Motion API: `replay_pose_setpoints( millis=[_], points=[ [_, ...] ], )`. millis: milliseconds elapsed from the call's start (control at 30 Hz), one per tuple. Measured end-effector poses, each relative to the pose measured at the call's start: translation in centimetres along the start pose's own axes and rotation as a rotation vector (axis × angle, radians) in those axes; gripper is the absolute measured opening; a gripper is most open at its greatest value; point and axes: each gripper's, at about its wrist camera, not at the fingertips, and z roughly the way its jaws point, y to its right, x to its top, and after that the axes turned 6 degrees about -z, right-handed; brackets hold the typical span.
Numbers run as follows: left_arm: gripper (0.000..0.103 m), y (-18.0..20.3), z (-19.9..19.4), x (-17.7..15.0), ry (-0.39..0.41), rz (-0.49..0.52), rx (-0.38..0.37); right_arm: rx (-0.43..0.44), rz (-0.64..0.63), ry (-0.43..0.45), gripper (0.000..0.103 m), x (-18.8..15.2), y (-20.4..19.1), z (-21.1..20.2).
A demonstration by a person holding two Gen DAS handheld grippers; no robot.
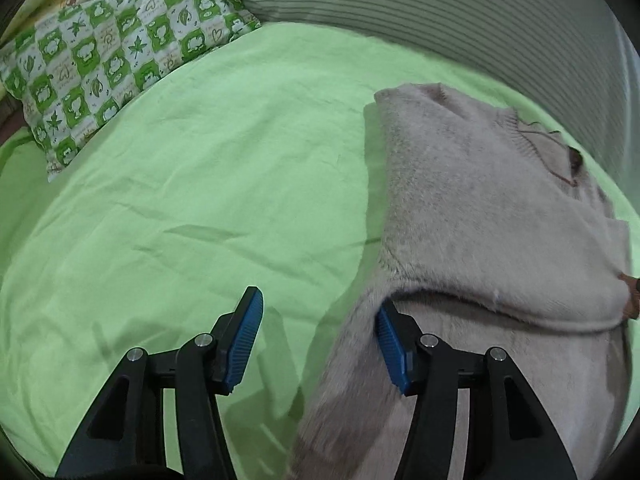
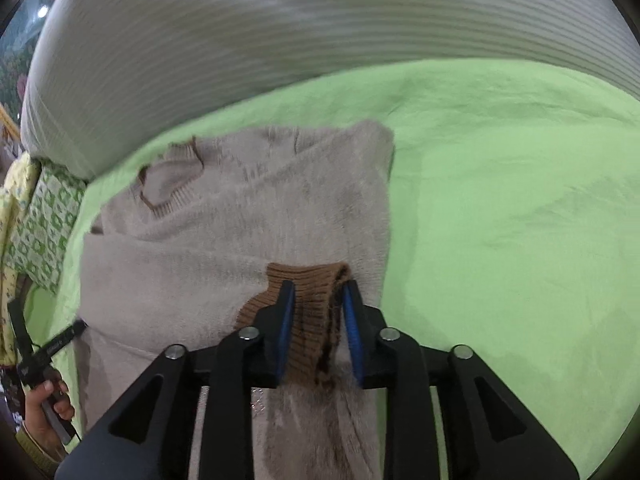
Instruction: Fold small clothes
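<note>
Your sweater lay on the green sheet of the bed, partly folded, one sleeve laid across the body, collar toward the striped cushion. Your right hand-held gripper straddled the brown ribbed cuff; its jaws stood slightly apart, the cuff loose between the blue pads, not clamped. Your left hand-held gripper hovered at the sweater's left edge, jaws wide apart, right pad against the fuzzy fabric, left pad over bare sheet. A checked pillow sat at the far left corner. Your left hand showed in the right wrist view
</note>
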Motion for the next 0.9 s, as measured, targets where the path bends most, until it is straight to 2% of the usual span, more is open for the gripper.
replay_pose_setpoints(
  millis=[100, 200, 267, 500, 600, 633, 700, 800, 833, 900],
  points=[
    [0.057, -0.6, -1.6, 0.3, -0.004, -0.023, -0.033, -0.007, 0.024, 0.044, 0.038, 0.1, 0.3, -1.9],
    [0.056, -0.5, -3.3, 1.5, 0.035, -0.053, -0.061, 0.023, 0.048, 0.067, 0.038, 0.5, 0.1, -2.9],
    [0.059, 0.1, -4.1, 2.8, 0.060, -0.077, -0.114, 0.031, 0.038, 0.071, 0.038, 0.9, -0.3, -3.0],
    [0.060, 6.3, -1.3, 5.9, 0.022, -0.049, -0.309, 0.108, 0.014, 0.066, 0.038, 2.9, -3.1, -0.4],
    [0.060, 8.8, 0.4, 6.4, 0.026, -0.015, -0.360, 0.164, 0.005, 0.028, 0.038, 3.3, -4.0, 1.6],
    [0.060, 9.2, 1.1, 6.6, 0.032, -0.006, -0.347, 0.179, -0.003, 0.010, 0.038, 3.4, -4.2, 2.5],
    [0.060, 9.3, 3.0, 7.1, 0.025, 0.001, -0.261, 0.186, -0.017, -0.025, 0.038, 3.4, -4.3, 4.0],
    [0.056, 7.7, 5.8, 7.8, -0.007, -0.041, -0.155, 0.077, -0.036, -0.046, 0.038, 3.2, -3.2, 5.8],
    [0.056, 7.0, 6.5, 8.0, -0.013, -0.060, -0.127, 0.067, -0.027, -0.049, 0.038, 3.3, -2.7, 6.3],
    [0.060, 5.7, 7.2, 8.4, -0.022, -0.098, -0.140, 0.096, -0.004, -0.040, 0.038, 3.4, -1.9, 6.9]
  ],
)
